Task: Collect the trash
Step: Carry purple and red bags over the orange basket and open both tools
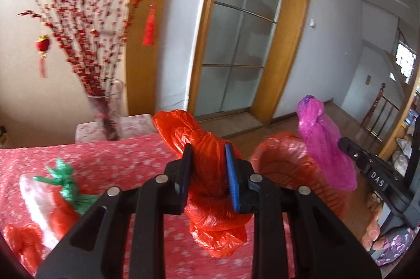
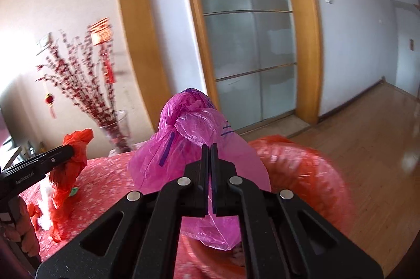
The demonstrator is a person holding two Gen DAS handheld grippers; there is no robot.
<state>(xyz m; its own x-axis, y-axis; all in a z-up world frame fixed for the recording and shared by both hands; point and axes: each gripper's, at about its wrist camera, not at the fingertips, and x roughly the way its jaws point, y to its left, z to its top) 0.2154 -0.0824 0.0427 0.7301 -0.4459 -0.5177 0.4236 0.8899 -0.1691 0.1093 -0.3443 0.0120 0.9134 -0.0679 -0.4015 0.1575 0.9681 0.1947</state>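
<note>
Above the floral tablecloth (image 1: 118, 158), left fingers (image 1: 189, 174) pinching a knotted (crinkly) red bag (image 1: 210, 166), right fingers (image 2: 203, 174) a pink one (image 2: 194, 126).

Knotted red bag (image 1: 210, 168) held aloft, knotted pink bag (image 2: 199, 147) aloft beside red-lined bin (image 1: 286, 163)

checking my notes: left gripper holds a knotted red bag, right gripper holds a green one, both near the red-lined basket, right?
Not quite. The right gripper holds a pink bag, not green, as the right wrist view shows. The left gripper does hold the red bag, beside the red-lined basket.
</note>
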